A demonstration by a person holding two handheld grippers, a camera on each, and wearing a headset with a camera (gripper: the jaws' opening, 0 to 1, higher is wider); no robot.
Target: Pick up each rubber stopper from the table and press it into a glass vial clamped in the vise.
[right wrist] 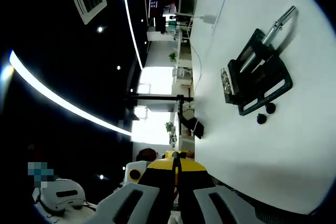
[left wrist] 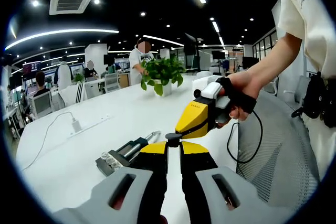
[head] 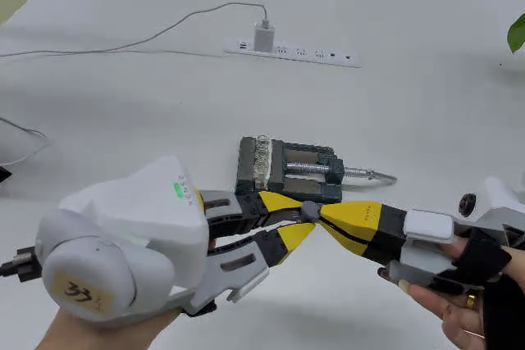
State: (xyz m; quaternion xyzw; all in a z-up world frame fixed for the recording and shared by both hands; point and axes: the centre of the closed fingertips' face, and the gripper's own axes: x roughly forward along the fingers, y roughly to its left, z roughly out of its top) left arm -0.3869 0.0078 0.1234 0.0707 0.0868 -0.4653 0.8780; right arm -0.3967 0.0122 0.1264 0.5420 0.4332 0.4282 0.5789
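Note:
A small grey rubber stopper (head: 309, 210) (left wrist: 173, 138) is pinched at the yellow tips of my left gripper (head: 304, 219) (left wrist: 174, 148), which is shut on it just in front of the vise. My right gripper (head: 322, 218) (right wrist: 176, 162) comes in from the right with its jaws shut, and its tip touches the same stopper. The black vise (head: 289, 171) (left wrist: 124, 154) (right wrist: 261, 77) lies on the white table with a row of glass vials (head: 262, 157) (right wrist: 227, 81) clamped in it. Two loose dark stoppers (right wrist: 269, 107) lie on the table beside the vise.
The vise's screw handle (head: 371, 175) sticks out to the right. A white power strip (head: 293, 51) with a plugged charger (head: 264, 37) and its cable lies at the back of the table. A green leaf (head: 517, 32) reaches in at the right edge. People stand at desks in the room beyond.

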